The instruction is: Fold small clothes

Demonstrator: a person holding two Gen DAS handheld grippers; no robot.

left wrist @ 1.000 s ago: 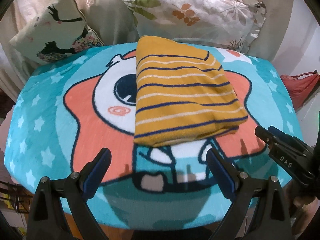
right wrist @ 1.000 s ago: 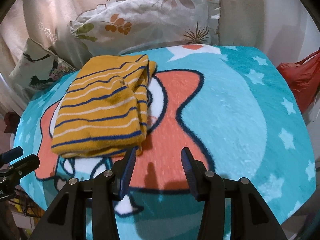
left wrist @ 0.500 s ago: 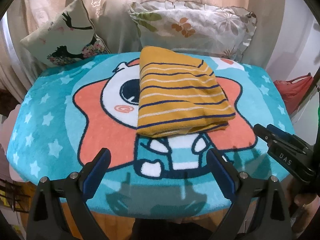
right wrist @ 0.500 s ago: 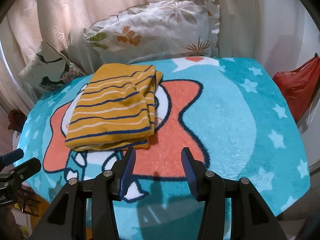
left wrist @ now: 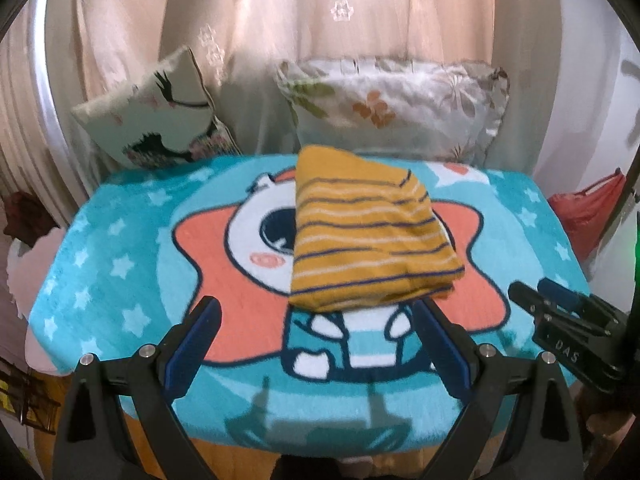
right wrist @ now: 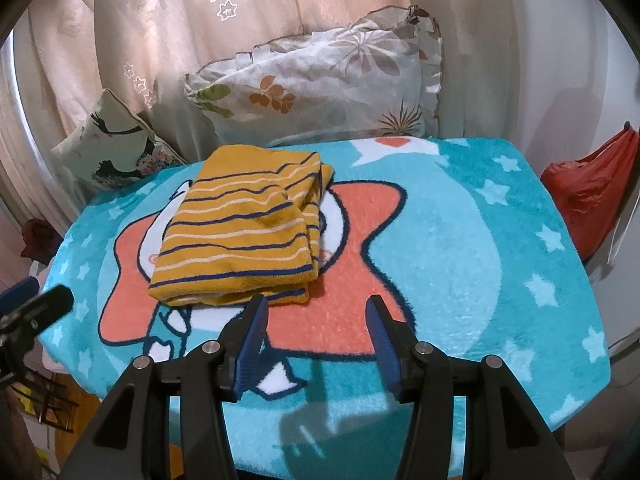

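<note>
A mustard-yellow garment with navy and white stripes (left wrist: 364, 236) lies folded into a compact rectangle on a teal cartoon-print blanket (left wrist: 120, 248) covering the table. It also shows in the right wrist view (right wrist: 244, 236). My left gripper (left wrist: 316, 344) is open and empty, held above the table's near edge, short of the garment. My right gripper (right wrist: 318, 340) is open and empty, just in front of the garment's near right corner. The right gripper also shows at the right edge of the left wrist view (left wrist: 568, 328).
Two cushions, one with birds (left wrist: 156, 120) and one floral (left wrist: 396, 108), lean against a beige curtain behind the table. A red bag (right wrist: 592, 184) hangs at the right. The blanket (right wrist: 480, 240) lies flat over the table's edges.
Both grippers have pulled back and risen away from the garment, so more of the curtain and table edge shows. The folded garment has not moved.
</note>
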